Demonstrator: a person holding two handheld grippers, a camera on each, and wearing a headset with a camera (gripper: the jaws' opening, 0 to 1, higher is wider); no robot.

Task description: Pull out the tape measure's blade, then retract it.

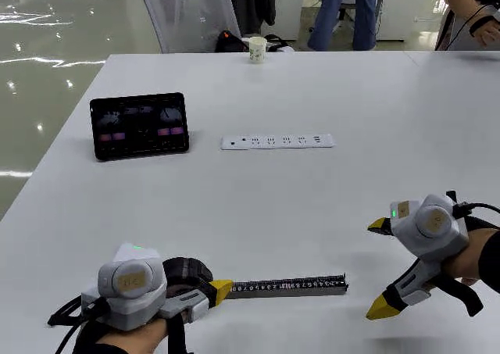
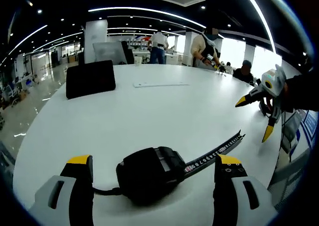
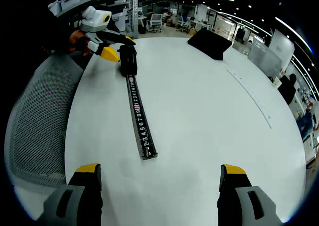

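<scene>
Left claw (image 2: 154, 160) straddles tape measure (image 2: 149, 177), blade (image 2: 214, 154) extended

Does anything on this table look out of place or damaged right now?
Nothing spilled or damaged. One oddity: the tape measure's blade lies stretched out flat on the white table, its tip free, with the right hand-held gripper open and apart from it.

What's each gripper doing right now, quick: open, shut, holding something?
Left gripper: open, the tape measure case lying between its jaws, not clamped.
Right gripper: open, holding nothing; the blade tip lies ahead of it.
</scene>
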